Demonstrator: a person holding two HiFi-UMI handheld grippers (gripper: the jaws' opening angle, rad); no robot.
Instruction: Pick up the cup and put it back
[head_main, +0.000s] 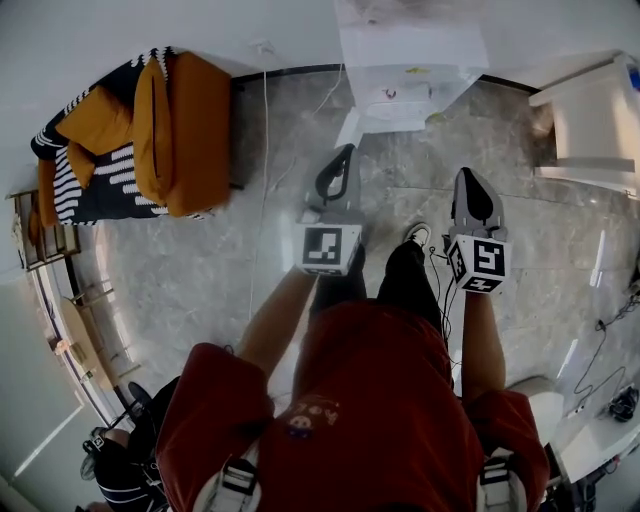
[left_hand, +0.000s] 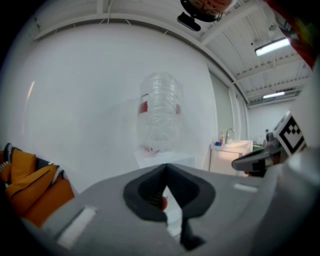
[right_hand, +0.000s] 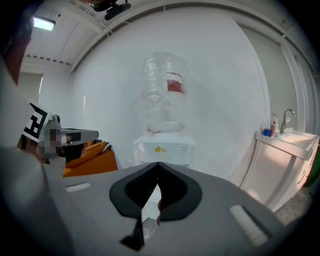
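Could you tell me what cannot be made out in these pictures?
- Cup: in no view; the water dispenser's lower front sits behind the left tool and right tool in their views.
- Items by the sink: right gripper view, too small.
- Floor directly below: head view, covered by the red shirt.

Bright rm, ceiling lights (left_hand: 272, 46), fisheye warp, dark corners.

1. Straight ahead, against the wall: water dispenser (head_main: 400, 90), bottle (right_hand: 165, 92) on top.
2. Left of it: sofa (head_main: 150, 140).
3. Right of it: sink cabinet (right_hand: 282, 165).
4. Before the dispenser, side by side: left gripper (head_main: 345, 152), right gripper (head_main: 468, 178).
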